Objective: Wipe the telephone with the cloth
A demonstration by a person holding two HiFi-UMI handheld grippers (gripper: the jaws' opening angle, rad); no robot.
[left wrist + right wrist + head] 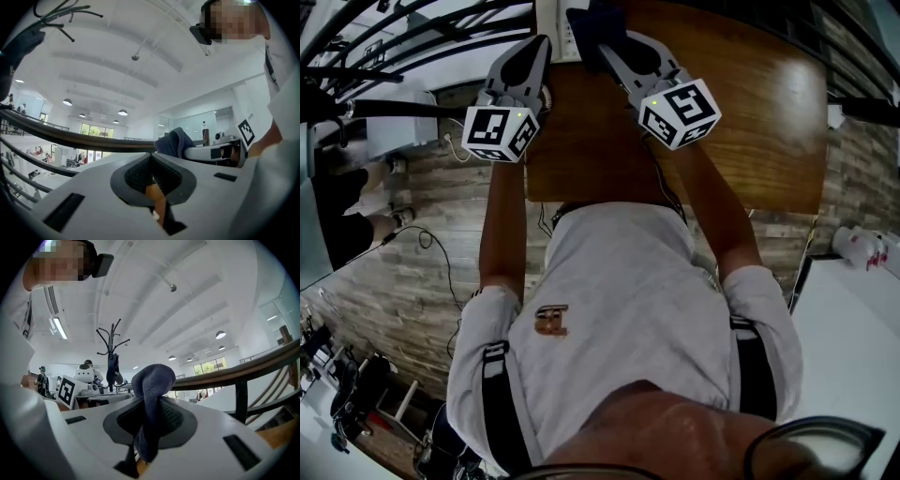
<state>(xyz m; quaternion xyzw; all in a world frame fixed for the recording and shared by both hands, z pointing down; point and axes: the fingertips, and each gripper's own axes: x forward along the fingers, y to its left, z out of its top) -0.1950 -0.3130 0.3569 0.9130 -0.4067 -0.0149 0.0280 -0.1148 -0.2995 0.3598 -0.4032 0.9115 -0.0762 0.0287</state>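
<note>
Only the right gripper view shows the grip: the right gripper (149, 416) is clamped on 1 dark blue cloth (153, 380), a soft bunched lump that bulges above the pads and hangs below them. The left gripper (151, 159), in its own view, has its jaws pressed together with nothing between them. The head view alone shows the 2 grippers side by side above 1 wooden table (769, 112).

Left hand-held gripper (151, 161), jaws together
</note>
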